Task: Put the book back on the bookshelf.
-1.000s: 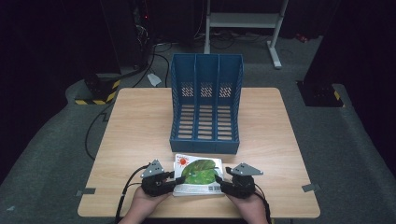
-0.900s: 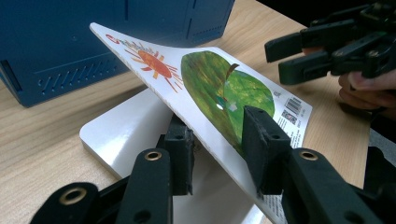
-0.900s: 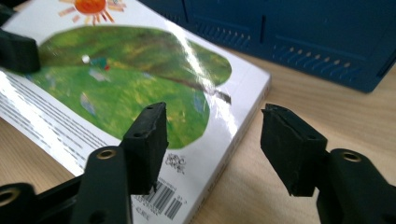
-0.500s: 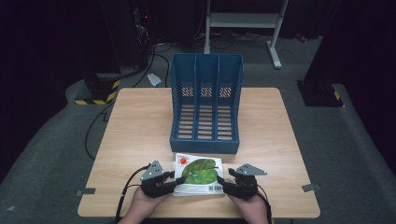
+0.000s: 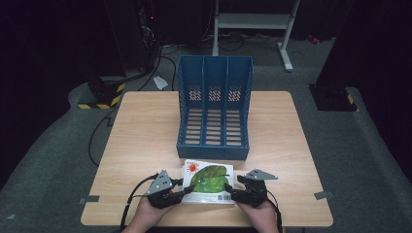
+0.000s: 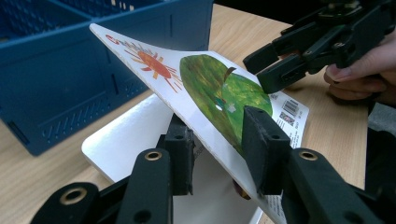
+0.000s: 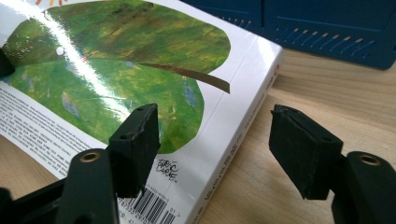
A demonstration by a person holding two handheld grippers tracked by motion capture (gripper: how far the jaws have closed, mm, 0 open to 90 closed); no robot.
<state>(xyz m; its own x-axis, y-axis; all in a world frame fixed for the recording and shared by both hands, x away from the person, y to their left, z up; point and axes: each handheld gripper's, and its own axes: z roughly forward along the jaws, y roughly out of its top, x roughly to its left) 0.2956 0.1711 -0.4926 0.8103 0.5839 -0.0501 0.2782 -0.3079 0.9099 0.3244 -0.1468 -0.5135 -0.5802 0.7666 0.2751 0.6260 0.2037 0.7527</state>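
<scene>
At the near edge of the wooden table (image 5: 145,131), the left gripper (image 5: 176,193) has its jaws pressed onto the raised cover (image 6: 196,88) of the picture book (image 5: 209,183), one jaw under it and one on top. The book lies in the middle, just before the blue file rack (image 5: 214,109). To the right, the right gripper (image 5: 234,193) has its jaws spread apart at the book's spine, not clamping it.
</scene>
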